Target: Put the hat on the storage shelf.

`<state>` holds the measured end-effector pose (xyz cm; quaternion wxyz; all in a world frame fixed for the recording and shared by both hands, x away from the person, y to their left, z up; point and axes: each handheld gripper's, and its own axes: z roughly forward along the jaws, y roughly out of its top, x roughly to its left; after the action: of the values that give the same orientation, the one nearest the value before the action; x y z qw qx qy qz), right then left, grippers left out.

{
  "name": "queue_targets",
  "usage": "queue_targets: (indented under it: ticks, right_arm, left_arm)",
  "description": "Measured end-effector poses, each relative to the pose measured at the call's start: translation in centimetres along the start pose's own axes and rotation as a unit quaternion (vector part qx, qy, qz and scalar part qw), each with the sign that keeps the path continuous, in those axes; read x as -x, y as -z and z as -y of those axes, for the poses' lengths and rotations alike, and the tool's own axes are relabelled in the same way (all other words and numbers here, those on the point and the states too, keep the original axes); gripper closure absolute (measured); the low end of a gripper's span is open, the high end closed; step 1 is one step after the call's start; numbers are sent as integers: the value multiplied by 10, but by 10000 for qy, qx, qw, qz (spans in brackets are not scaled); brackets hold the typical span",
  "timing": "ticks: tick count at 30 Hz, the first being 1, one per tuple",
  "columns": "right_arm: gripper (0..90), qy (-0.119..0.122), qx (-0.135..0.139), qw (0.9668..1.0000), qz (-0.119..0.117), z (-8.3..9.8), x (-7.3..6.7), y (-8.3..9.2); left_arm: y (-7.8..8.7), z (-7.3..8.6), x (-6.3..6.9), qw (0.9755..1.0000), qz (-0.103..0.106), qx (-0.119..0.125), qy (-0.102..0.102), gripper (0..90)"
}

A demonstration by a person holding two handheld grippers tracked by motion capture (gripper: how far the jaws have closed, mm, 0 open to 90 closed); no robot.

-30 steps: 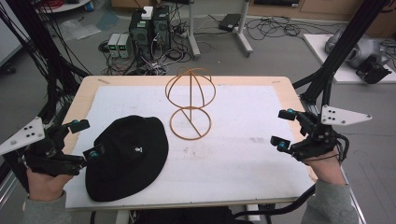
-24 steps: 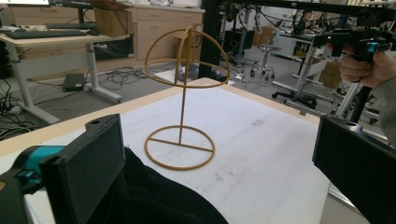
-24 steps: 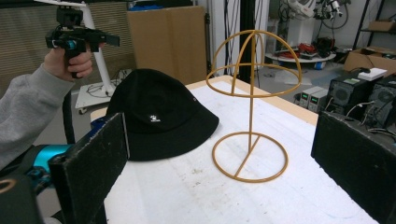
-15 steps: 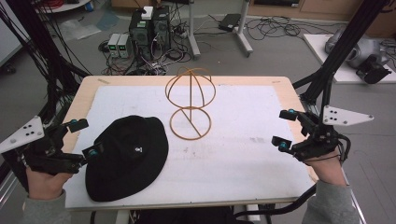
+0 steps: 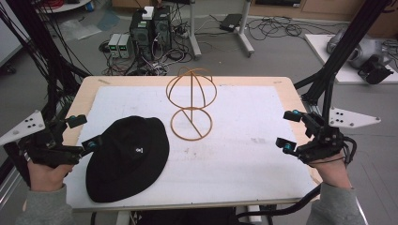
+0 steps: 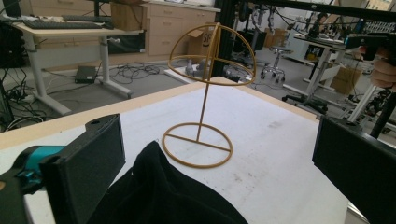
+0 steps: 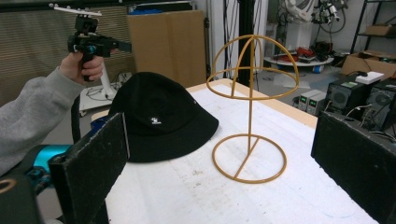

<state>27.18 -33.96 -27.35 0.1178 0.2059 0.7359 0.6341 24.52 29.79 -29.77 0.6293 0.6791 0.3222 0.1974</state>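
Your black hat [image 5: 127, 158] lies near-left; its near brim is cut off in the left gripper view.
Both your left gripper [image 5: 82, 132] and right gripper [image 5: 289, 131] gape empty; the wire stand [image 5: 191, 104] stands bare.

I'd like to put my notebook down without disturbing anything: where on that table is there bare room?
The white mat is bare between the wire hat stand and the right gripper, and along the far edge behind the stand. The near left is crowded: the black hat lies there, with the left gripper at its brim.
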Motion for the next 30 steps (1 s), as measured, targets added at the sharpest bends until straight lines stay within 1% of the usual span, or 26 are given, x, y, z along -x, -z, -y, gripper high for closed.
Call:
queue_targets:
  ticks: [3,5,7,10,12,15,17,19,22,23,24,27,28,30]
  right_arm:
    - [33,-12,-11,10000,-11,1,0,-1]
    - [33,-23,-26,10000,-7,1,1,-2]
    - [33,-4,-73,10000,-18,1,0,-6]
    - [33,-14,-96,9999,-37,1,0,-8]
    - [33,9,-128,9999,-45,1,-1,-10]
    - [33,7,-157,9999,-67,1,-2,-11]
    - [33,38,-139,9999,-54,1,-1,-11]
    - [33,26,-136,9999,-62,1,-1,-11]
    - [33,19,-117,9999,-46,1,-1,-9]
    - [33,-17,-128,9999,-48,1,-1,-9]
    - [33,2,-121,9999,-47,2,0,-9]
    - [33,9,-126,9999,-32,2,1,-10]
    - [33,-46,-148,9999,-43,2,0,-10]
    - [33,-8,-169,9998,-45,3,0,-11]
  left_arm:
    - [-2,-3,-5,9999,-30,-79,-56,27]
    - [-4,-6,-8,9999,-35,-137,-58,26]
    - [-7,-11,-10,9998,-7,-175,-76,27]
    - [-12,-21,-13,9995,-27,-263,-180,26]
    - [-16,-26,-16,9993,13,-308,-211,26]
    - [-24,-29,-19,9992,51,-362,-180,27]
    - [-29,-28,-21,9988,19,-443,-224,27]
    - [-32,-26,-22,9988,-12,-440,-216,27]
    - [-37,-21,-25,9987,-32,-499,-125,27]
    - [-39,-19,-27,9984,-37,-552,-105,27]
    - [-40,-17,-27,9983,-42,-573,-102,27]
    - [-41,-12,-28,9980,-63,-631,-80,27]
    - [-41,-9,-30,9979,-58,-646,-60,27]
    - [-42,-5,-32,9978,-49,-656,16,27]
